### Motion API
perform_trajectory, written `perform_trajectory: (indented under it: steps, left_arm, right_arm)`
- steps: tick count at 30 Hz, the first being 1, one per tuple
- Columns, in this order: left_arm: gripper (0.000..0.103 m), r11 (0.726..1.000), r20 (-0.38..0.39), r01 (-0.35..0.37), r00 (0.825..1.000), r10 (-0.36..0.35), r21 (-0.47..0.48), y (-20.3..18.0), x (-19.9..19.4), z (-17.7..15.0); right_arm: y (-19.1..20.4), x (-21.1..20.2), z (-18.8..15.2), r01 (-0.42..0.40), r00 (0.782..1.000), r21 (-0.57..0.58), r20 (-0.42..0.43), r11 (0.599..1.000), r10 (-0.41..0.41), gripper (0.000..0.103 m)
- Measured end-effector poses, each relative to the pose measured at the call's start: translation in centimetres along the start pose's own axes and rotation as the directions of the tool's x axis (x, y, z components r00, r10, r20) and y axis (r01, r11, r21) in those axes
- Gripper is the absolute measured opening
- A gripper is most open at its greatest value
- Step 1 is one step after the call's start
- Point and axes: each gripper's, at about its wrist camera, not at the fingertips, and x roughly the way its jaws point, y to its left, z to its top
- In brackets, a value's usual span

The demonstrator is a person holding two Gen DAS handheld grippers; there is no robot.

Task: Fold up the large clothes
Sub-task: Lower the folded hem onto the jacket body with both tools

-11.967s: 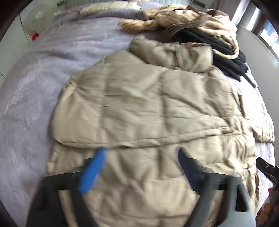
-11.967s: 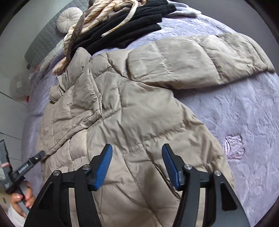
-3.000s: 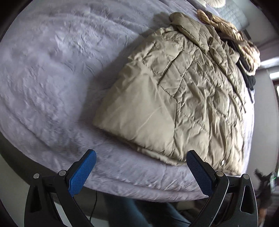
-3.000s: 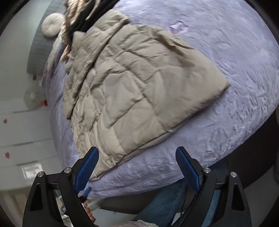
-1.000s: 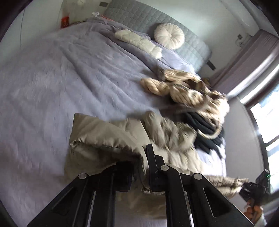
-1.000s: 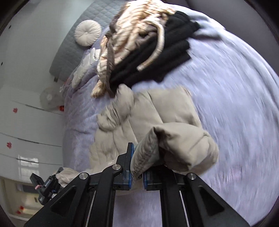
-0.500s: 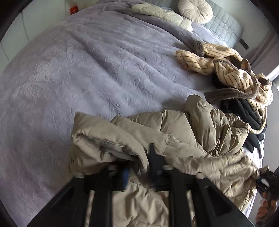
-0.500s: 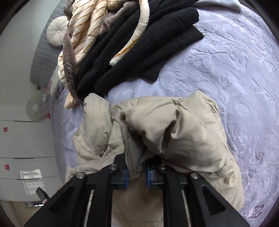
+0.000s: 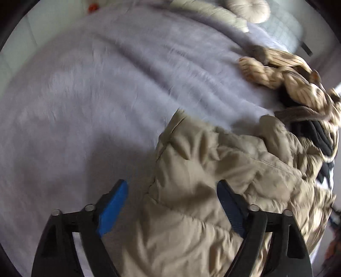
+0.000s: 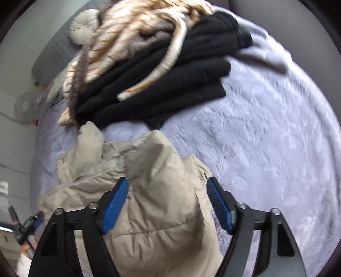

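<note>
A beige quilted puffer jacket [image 9: 213, 162] lies folded over in a bulky heap on the lavender bedspread [image 9: 85, 89]. My left gripper [image 9: 171, 187] points down over the jacket's left edge. Its jaws are opening, and the jacket lies under the gap without the blue pads [image 9: 113, 204] pressing it. In the right wrist view the jacket [image 10: 157, 162] bulges up between the fingers of my right gripper [image 10: 167, 183]. Those jaws stand wide apart while closing, and the right pad [image 10: 219, 204] is clear of the cloth.
A striped cream garment [image 10: 132, 32] lies over folded black clothes [image 10: 181, 70] just beyond the jacket. A round pillow [image 9: 249, 8] sits by the grey headboard. Bare bedspread [image 10: 272, 132] spreads right of the jacket. The other gripper, held in a hand [image 10: 27, 225], shows at lower left.
Both grippers were shut on folds of the jacket; their jaws have since parted and let it go. Both have sunk closer to the bed, and the jacket lies doubled over.
</note>
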Motion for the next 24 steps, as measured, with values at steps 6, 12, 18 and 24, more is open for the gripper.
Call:
perform_trajectory:
  steps: [6,12,18,24]
  left_arm:
    - [0.050,0.987,0.059,-0.157,0.986,0.156,0.025,-3.0,3.5,0.8]
    - [0.050,0.970,0.058,-0.242,0.969,0.240,0.023,-3.6,7.7,1.8]
    - [0.052,0.962,0.051,-0.271,0.962,0.269,0.034,-3.5,9.0,3.0]
    - [0.053,0.969,0.070,-0.246,0.967,0.247,-0.025,-2.1,5.7,3.8]
  right_arm:
    - [2.1,4.2,1.0,0.135,0.991,-0.101,0.024,0.986,-0.134,0.018]
    - [0.9,8.4,1.7,0.181,0.983,-0.042,-0.006,0.983,-0.181,0.018]
    - [0.9,10.3,2.8,0.227,0.974,-0.039,-0.015,0.973,-0.227,0.020]
    - [1.4,8.0,3.4,0.288,0.958,-0.032,0.020,0.957,-0.288,0.034]
